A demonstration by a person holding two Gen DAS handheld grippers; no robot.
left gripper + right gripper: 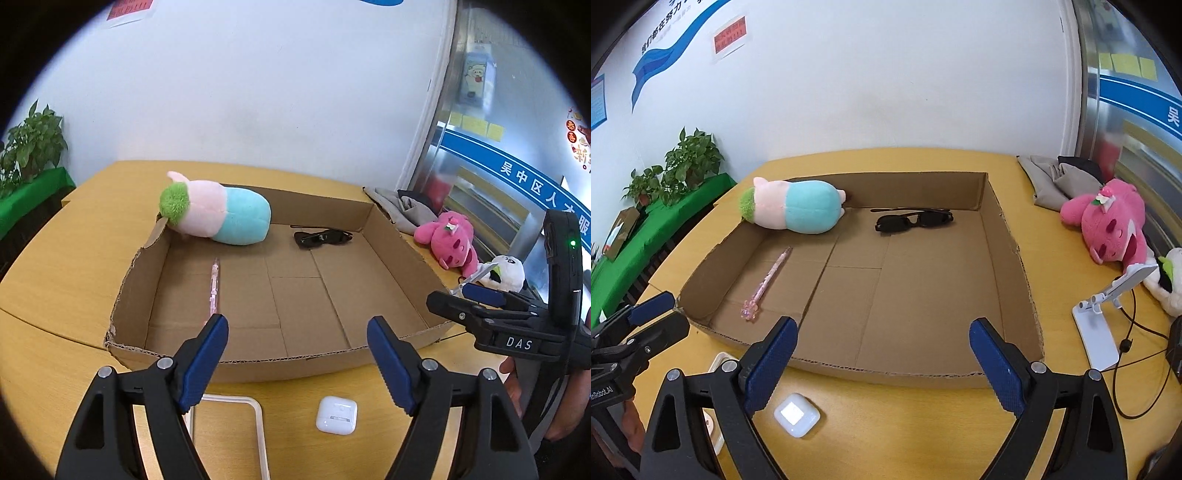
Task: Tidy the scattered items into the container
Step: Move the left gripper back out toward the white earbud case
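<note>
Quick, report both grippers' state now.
Left gripper: open, holding nothing, above the earbud case.
Right gripper: open, holding nothing, at the cardboard tray's near edge.

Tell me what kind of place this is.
Probably an office or public service centre, not a home. A printed blue banner and a red notice hang on the white wall, sticky notes dot a glass partition, and potted plants flank the wooden table.
</note>
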